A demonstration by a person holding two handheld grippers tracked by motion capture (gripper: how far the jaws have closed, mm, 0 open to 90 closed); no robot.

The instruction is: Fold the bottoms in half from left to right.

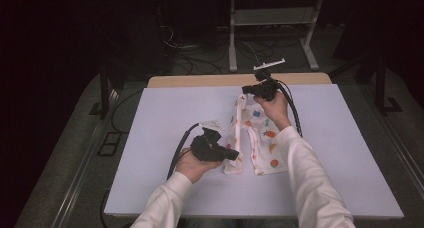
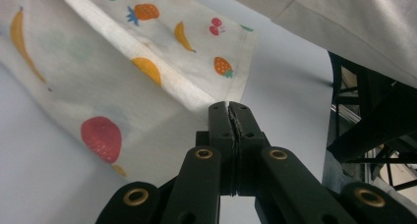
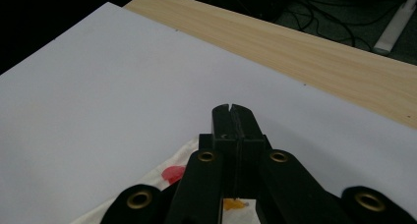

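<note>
- The counter [image 1: 165, 138] is a pale lilac-white sheet over a wooden top, whose bare wood strip [image 3: 314, 52] runs just past the far end of the right tool in the right gripper view.
- The fruit-print cloth [image 1: 257, 138] is the thing in hand: a small white garment with 2 leg-like strips, printed with strawberries, bananas, pineapples and oranges. It stretches between the 2 tools, its far end lifted at the right tool and its near end at the left tool, while the middle sags toward the counter.
- The person's 2 white sleeves [image 1: 310, 173] come in from the near edge, each hand wrapped round the body of a tool.
- The left tool [image 1: 231, 155] sits at the near-left end of the cloth, pointing toward it. In the left gripper view its jaws are pressed together with a fold of the cloth's edge pinched in the seam; the rest of the cloth [image 2: 123, 62] fans up and away to the left of the jaws, a strawberry print close beside them.
- The right tool [image 1: 248, 89] is at the far end of the cloth, held up above the counter. In the right gripper view its jaws are closed tight, and the cloth's edge [image 3: 167, 180] lies under and behind the tips, with a red print to their left; the high view shows the cloth hanging from this tool.
- A black cable [image 1: 295, 113] trails back from the right tool along the forearm.
</note>
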